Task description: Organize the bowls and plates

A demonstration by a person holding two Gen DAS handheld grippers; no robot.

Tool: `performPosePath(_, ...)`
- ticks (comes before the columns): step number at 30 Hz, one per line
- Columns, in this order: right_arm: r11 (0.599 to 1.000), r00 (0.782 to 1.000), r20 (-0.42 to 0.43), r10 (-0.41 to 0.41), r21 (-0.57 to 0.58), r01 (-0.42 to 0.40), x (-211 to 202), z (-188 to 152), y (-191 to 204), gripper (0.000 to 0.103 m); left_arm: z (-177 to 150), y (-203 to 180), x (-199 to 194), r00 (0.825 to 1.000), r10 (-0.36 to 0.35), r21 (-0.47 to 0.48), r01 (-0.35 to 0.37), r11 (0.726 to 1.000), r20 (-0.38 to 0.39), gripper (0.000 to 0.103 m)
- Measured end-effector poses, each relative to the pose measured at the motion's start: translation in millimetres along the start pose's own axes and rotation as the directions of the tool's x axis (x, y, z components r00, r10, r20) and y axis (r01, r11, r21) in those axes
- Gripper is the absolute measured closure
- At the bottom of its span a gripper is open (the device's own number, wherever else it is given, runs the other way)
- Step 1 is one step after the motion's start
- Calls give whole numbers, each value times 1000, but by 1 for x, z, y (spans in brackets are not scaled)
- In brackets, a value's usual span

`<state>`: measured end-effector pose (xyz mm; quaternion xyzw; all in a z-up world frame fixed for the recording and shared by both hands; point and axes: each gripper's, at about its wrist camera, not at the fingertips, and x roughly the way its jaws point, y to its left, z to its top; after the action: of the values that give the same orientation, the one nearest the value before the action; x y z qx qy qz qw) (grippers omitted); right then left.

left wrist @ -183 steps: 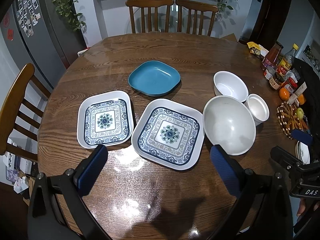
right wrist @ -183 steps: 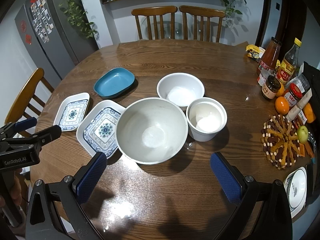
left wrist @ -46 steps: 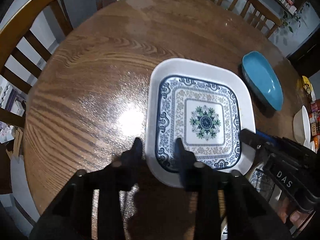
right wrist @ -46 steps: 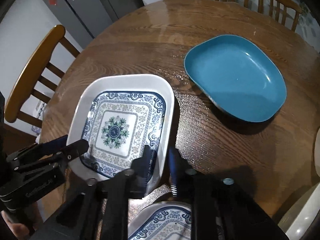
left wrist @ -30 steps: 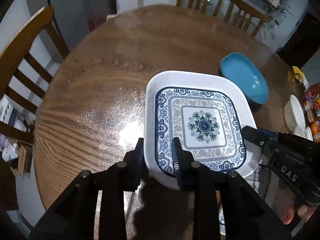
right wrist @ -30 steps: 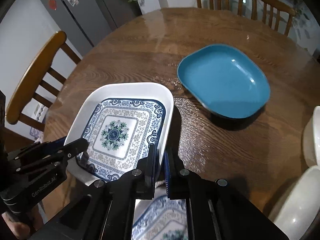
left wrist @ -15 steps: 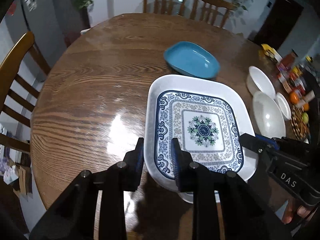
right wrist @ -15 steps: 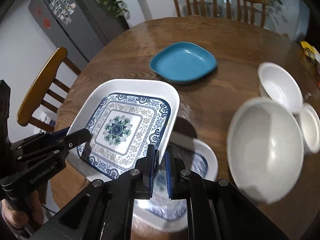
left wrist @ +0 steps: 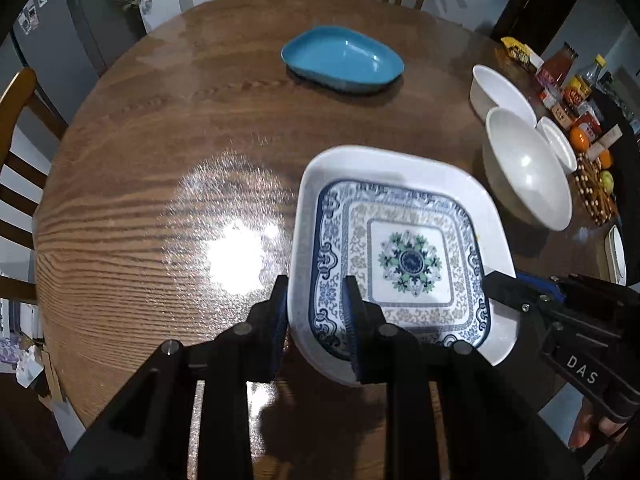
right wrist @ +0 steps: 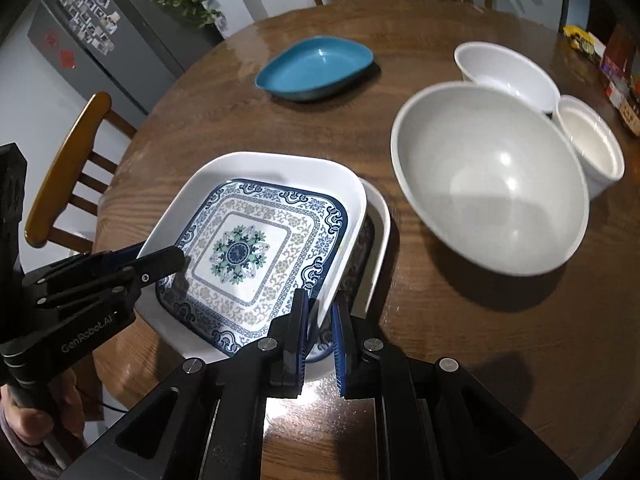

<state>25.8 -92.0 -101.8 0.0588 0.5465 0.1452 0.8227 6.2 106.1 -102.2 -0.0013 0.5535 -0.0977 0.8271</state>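
A small square plate (left wrist: 408, 256) with a blue floral pattern is held between both grippers above the round wooden table (left wrist: 160, 160). My left gripper (left wrist: 316, 312) is shut on its left rim. My right gripper (right wrist: 320, 324) is shut on the opposite rim. Under it lies a larger patterned plate (right wrist: 380, 216), of which only the right rim shows; whether the two plates touch I cannot tell. A blue dish (right wrist: 316, 64) sits further back. To the right stand a large white bowl (right wrist: 492, 176), a smaller white bowl (right wrist: 508, 72) and a white cup (right wrist: 592, 144).
Bottles, jars and fruit (left wrist: 568, 92) crowd the table's right edge beside a beaded trivet (left wrist: 596, 196). A wooden chair (right wrist: 68, 160) stands at the left, two more behind the table. A person's hand (right wrist: 32, 420) grips the left tool.
Both grippers have carried the small patterned plate to the right, from the left part of the table to over the larger patterned plate. Bowls and blue dish have stayed put.
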Motion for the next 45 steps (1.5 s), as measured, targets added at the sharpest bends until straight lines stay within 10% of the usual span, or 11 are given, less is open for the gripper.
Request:
performPosePath(15, 998, 998, -6, -59, -9, 59, 4, -8, -5, 90, 0, -9, 15, 1000, -6, 55, 7, 998, -17, 79)
performPosePath(24, 995, 995, -18, -99, 12, 99, -1, -7, -7, 90, 3, -13, 5, 1000, 1, 76, 0, 997, -7, 32)
performPosePath(45, 984, 973, 166, -161, -49, 171, -59, 18, 0, 59, 44, -7, -24, 998, 7, 17, -8, 1000, 69, 10)
